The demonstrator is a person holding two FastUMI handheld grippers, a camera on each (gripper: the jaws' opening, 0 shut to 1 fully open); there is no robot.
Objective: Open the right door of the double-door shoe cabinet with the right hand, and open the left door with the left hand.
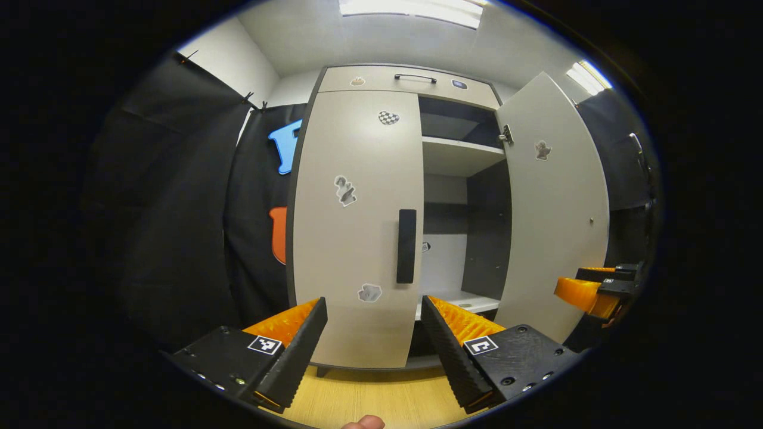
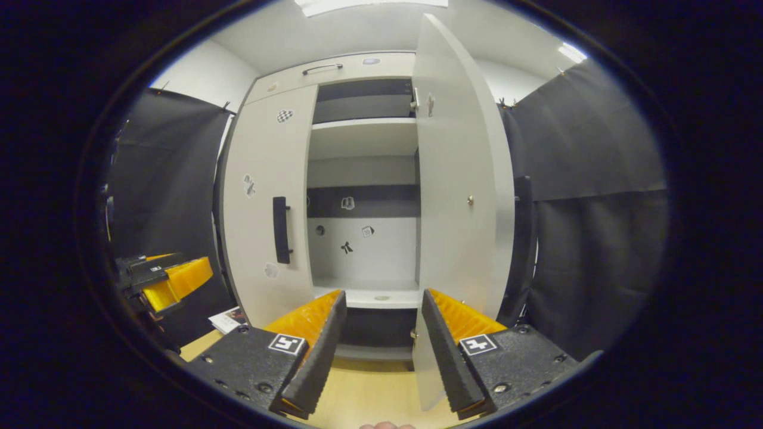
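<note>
In the left gripper view we have the left gripper [image 1: 374, 342] with its fingers spread wide and nothing between them; the gap between the tips frames the lower part of the left door [image 1: 354, 226], which is closed. The left door's handle [image 1: 406, 245], a dark vertical bar, sits at about twelve o'clock from the fingertips, close to the door's inner edge at one o'clock of the panel's centre.

In the right gripper view the right gripper [image 2: 380, 345] is likewise spread wide and empty, its right finger [image 2: 450, 351] in front of the bottom edge of the right door [image 2: 456, 179], which stands swung open; we cannot tell whether they touch. Behind it, at twelve o'clock, the cabinet interior [image 2: 363, 250] lies open with a shelf [image 2: 363, 138] near the top. The left gripper shows at nine o'clock here, and the right gripper [image 1: 587, 292] shows at three o'clock in the left gripper view.

We judge the right door's step done and the left door's to remain. The door looks like a stiff, flat board on hinges at its outer side: light to swing, smooth-faced, offering no grip on the panel itself. The bar handle is the place to take hold, closing across its narrow width and pulling outward in an arc.
</note>
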